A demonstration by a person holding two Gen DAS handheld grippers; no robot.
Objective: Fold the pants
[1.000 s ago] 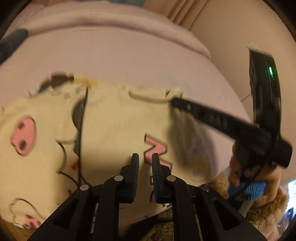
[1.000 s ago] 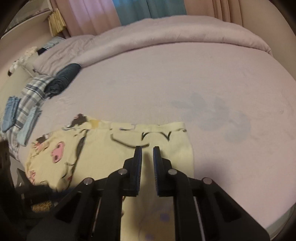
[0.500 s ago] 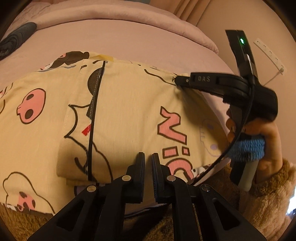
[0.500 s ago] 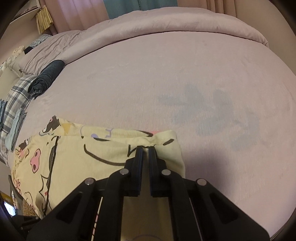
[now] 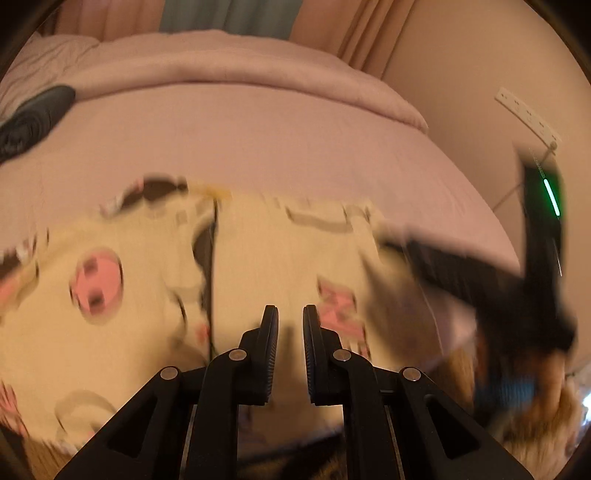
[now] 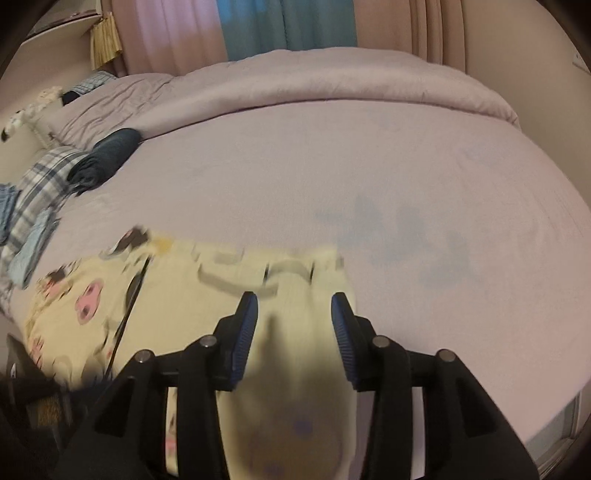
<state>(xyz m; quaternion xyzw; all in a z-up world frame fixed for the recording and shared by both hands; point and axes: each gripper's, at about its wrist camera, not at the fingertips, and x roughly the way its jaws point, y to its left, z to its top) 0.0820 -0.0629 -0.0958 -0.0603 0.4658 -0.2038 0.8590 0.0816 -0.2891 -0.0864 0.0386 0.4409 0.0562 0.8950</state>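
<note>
Pants (image 6: 177,295), cream yellow with pink and black cartoon print, lie flat and folded on the bed (image 6: 369,177), lower left of the right wrist frame, near the bed's front edge. Blurred in both views.

Left hand-held gripper (image 5: 290,325), bottom centre of the left wrist frame: jaws nearly closed with a thin gap, nothing between them. The pants show behind and below the tips; cannot tell whether the tips touch the cloth.

Right hand-held gripper (image 6: 294,314), bottom centre of the right wrist frame: jaws opening, blue pads apart. The right-hand end of the pants lies in the gap behind them, and the pads are not pressing on it. In the left wrist frame the same gripper (image 5: 413,247) is a dark blur at right, its tips over the right edge of the pants (image 5: 258,266), with a green light on its body.

Bed cover is plain pinkish mauve with a faint bluish patch (image 6: 399,236) right of centre. A dark rolled garment (image 6: 107,157) and a plaid cloth (image 6: 40,181) sit at upper left, well apart from the pants. Curtains (image 6: 284,26) run along the top of the frame. A fuzzy tan sleeve (image 5: 546,417) shows at lower right in the left wrist frame.
</note>
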